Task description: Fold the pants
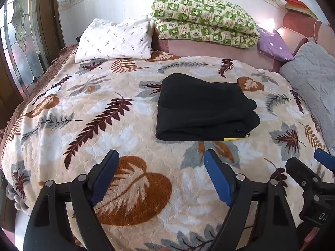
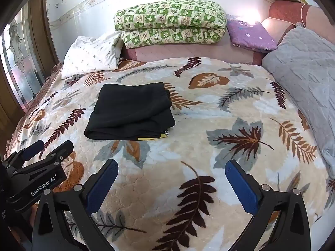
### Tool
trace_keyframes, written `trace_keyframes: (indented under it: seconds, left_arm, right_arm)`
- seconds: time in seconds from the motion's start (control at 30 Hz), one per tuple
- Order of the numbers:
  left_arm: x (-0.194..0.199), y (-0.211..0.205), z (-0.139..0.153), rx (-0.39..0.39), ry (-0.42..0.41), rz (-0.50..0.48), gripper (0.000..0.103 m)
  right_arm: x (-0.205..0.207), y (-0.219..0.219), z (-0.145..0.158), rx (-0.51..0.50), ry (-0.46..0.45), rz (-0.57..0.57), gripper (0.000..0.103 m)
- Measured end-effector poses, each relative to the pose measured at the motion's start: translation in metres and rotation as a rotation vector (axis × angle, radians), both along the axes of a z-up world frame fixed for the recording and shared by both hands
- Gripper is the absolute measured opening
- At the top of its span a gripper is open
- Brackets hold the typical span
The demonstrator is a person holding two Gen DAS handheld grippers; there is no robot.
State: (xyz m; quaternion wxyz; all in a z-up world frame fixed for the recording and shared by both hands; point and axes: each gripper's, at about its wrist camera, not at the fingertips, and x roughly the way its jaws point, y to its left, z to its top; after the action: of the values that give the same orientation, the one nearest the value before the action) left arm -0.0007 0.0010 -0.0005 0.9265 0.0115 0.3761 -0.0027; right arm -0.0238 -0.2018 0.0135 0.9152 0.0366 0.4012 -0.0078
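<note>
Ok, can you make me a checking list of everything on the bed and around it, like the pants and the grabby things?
Surface: leaf-print blanket spread over the bed.
Job's things: black pants lie folded into a compact stack, a bit of yellow showing at the near edge.
Clutter: white pillow, green checked quilt folded, purple cushion, grey quilted cover along the right side.
Grippers: left gripper open, holding nothing, apart from the pants; right gripper open, holding nothing, over the blanket.
Cables: nothing seen.
Surroundings: white wall with a patterned border, stained-glass door on the left, books on the headboard shelf.
</note>
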Motion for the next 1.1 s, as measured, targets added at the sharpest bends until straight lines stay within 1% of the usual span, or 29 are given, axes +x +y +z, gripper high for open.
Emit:
trace_keyframes:
  seconds: [0.07,0.57,0.63,1.1]
  left_arm:
    - [-0.001,0.002,-0.001,-0.002,0.005,0.008,0.084]
    - [0.001,0.007,-0.005,-0.009,0.035,0.026,0.084]
    - [0.002,0.007,-0.006,-0.008,0.040,0.028,0.084]
    - [0.005,0.009,-0.012,-0.007,0.058,0.045,0.084]
  right_arm:
    - [-0.001,0.000,0.000,0.014,-0.001,-0.001,0.103]
    - [0.000,-0.007,-0.005,0.001,0.006,-0.001,0.103]
    - [-0.001,-0.001,-0.003,-0.004,0.005,-0.002,0.103]
    - [0.000,-0.004,-0.006,-0.002,0.007,-0.003,0.103]
